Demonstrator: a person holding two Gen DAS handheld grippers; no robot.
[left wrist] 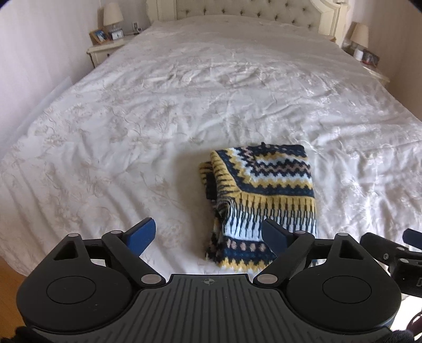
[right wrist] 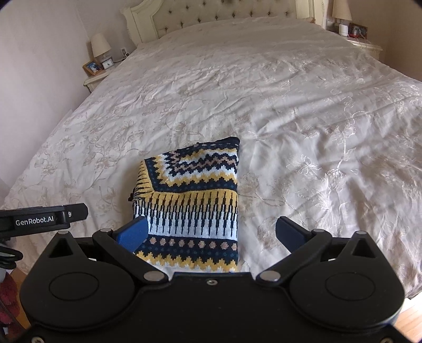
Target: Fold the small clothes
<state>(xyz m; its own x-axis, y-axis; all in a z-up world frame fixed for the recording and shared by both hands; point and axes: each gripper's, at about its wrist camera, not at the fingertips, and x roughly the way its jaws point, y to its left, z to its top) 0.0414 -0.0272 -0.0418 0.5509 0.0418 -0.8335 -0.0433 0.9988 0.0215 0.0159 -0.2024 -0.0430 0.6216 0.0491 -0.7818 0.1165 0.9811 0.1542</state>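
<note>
The patterned knit garment (left wrist: 259, 203) lay folded into a compact rectangle on the white bedspread (left wrist: 158, 118), close to the foot edge and well apart from the tufted headboard (left wrist: 237, 10). Everything else is best placed against that garment. The left gripper (left wrist: 208, 234) hung over the garment's near-left corner, its 2 blue fingers (left wrist: 142, 233) spread wide with nothing between them; 1 pad sat over bare bedspread left of the garment, the other over the patterned knit. The right gripper (right wrist: 211, 232) hovered over the garment's near edge, its fingers (right wrist: 133, 234) likewise spread and empty, the left pad above the knit, the right pad over bedspread to the garment's right. Neither gripper appeared to touch the cloth, though contact under the pads cannot be told for certain.

The garment's right and far edges looked square, while a bunched fold of yellow and navy stuck out on its left side, probably a sleeve or hem tucked under. I judged the fold largely done, which would explain both grippers standing released and drawn toward the near side. Past the garment's far-left side stood a nightstand with a lamp (left wrist: 112, 14); a second lamp (left wrist: 360, 34) stood far right.
</note>
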